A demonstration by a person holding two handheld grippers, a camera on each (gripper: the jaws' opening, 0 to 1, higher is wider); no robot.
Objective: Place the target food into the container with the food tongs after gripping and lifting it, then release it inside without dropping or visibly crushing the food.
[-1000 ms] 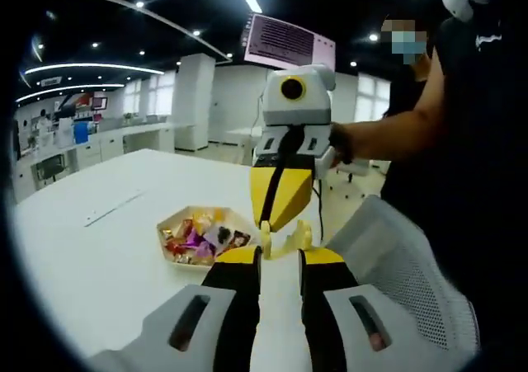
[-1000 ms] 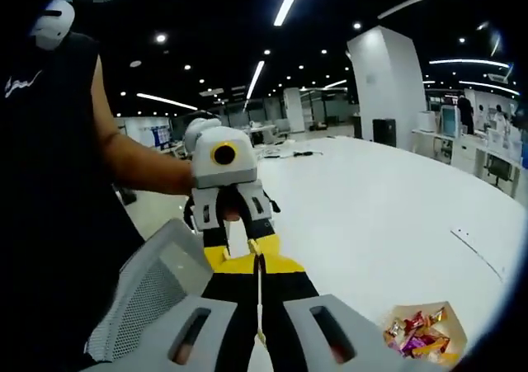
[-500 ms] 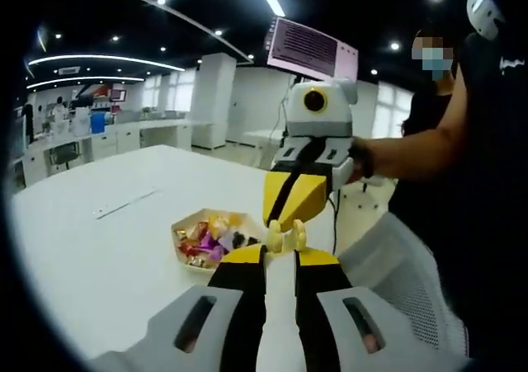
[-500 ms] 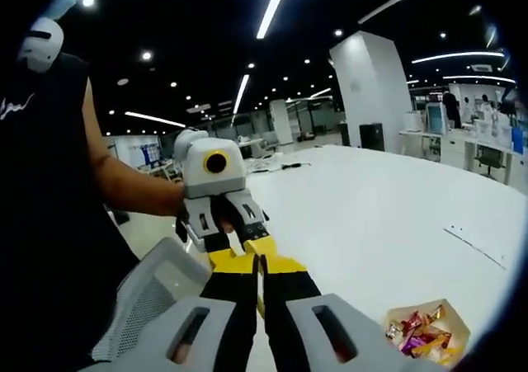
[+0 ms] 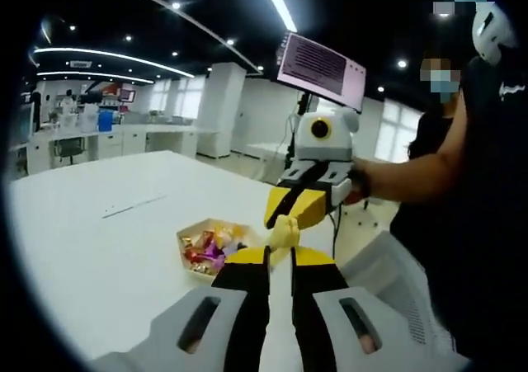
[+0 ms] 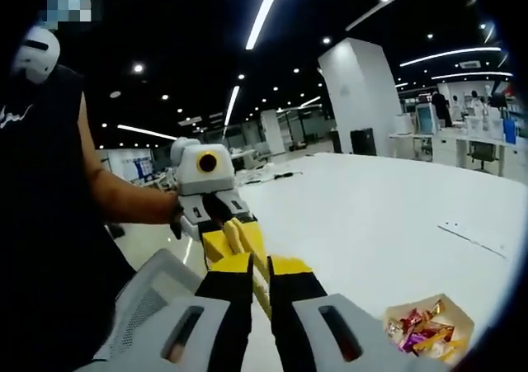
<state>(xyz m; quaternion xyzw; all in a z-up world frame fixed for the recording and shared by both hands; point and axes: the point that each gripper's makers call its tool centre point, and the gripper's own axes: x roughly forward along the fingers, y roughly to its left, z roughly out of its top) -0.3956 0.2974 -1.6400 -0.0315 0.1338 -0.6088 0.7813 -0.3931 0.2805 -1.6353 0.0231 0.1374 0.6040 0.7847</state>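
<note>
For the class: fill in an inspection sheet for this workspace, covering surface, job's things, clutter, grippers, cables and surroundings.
Surface: white table.
Job's things: pale tongs; tray of wrapped sweets on the table.
Clutter: thin strip lying on the table.
Grippers: right gripper shut on the tongs; left gripper at the tongs' tips, jaws nearly together, grip unclear.
Cables: dark cable hanging below the right gripper.
Surroundings: mesh chair, monitor, person, open office.
</note>
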